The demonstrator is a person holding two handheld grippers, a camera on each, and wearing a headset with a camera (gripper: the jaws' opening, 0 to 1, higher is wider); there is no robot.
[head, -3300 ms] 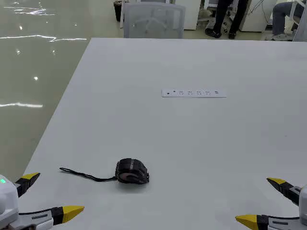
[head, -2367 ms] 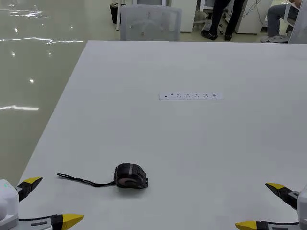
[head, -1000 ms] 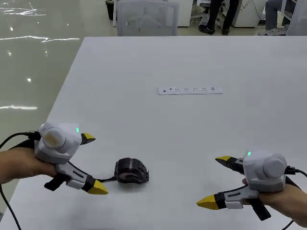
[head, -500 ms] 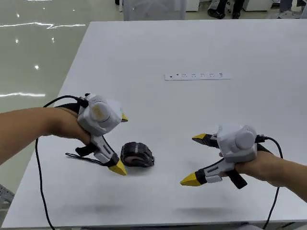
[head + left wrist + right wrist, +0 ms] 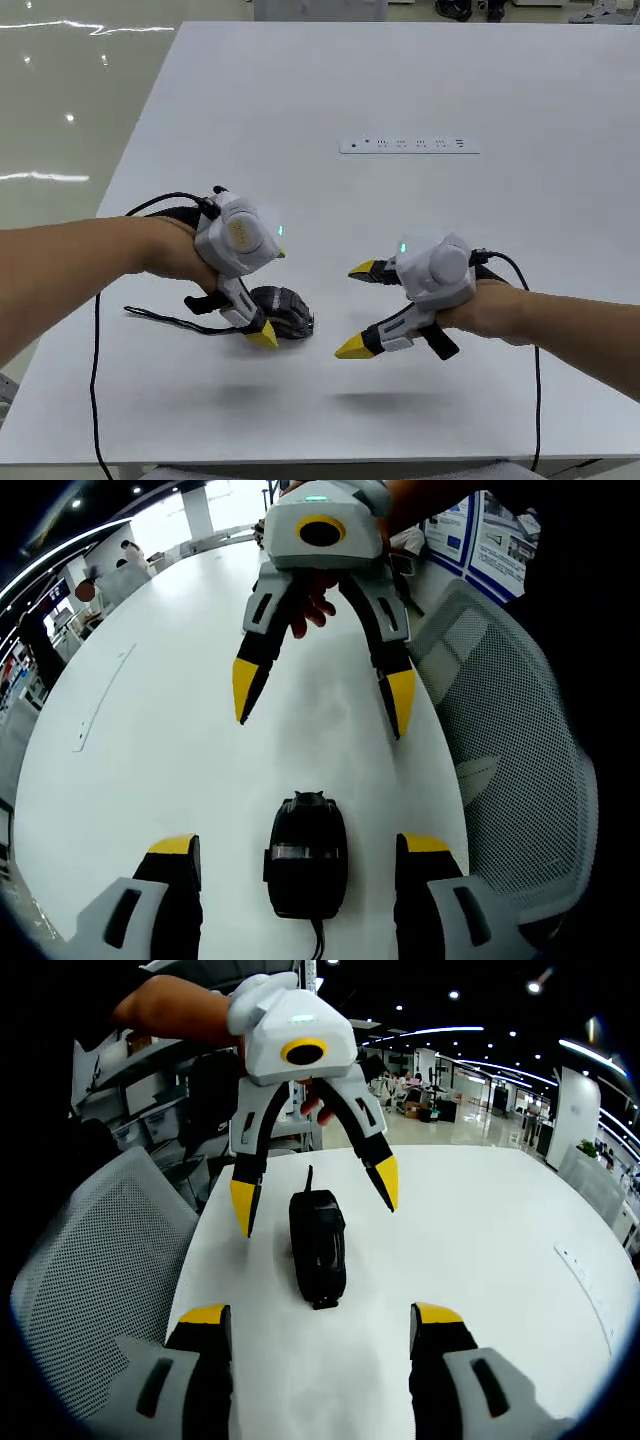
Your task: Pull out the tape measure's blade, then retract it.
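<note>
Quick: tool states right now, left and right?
Left tool: open, straddling the tape measure, not gripping it.
Right tool: open, holding nothing.

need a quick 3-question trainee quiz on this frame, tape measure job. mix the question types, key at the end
1. True or false: the left gripper is shut on the tape measure.
2. The right gripper is: A) open, clear of the tape measure; B) shut on the blade; C) holding the left gripper.
3. Short answer: what white item lies farther back on the table?
Key: 1 false, its jaws stand open either side of the tape measure; 2 A; 3 power strip.
</note>
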